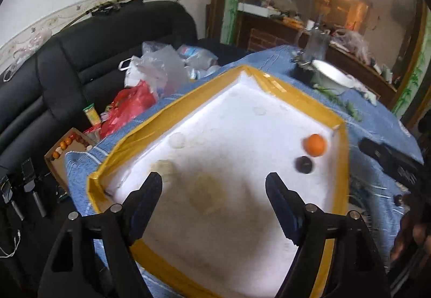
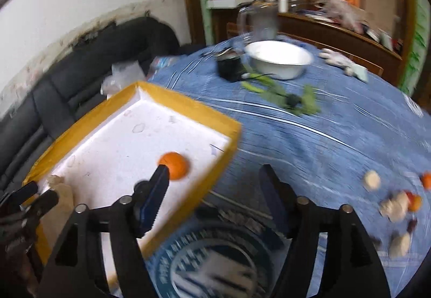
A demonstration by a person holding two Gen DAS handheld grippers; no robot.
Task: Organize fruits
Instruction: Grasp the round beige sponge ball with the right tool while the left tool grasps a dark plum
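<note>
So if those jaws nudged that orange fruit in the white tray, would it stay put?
Probably not: the orange fruit looks round and would likely roll. The tray's yellow rim beside it should stop it. It looks small, so probably light.

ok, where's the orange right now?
The orange lies inside the white tray, near its right wall in the left wrist view, beside a dark fruit.

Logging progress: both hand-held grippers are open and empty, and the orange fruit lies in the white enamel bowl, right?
Not quite. The orange fruit lies in the yellow-rimmed white foam tray, not the white enamel bowl; the right wrist view shows it. Both grippers are open, empty.
</note>
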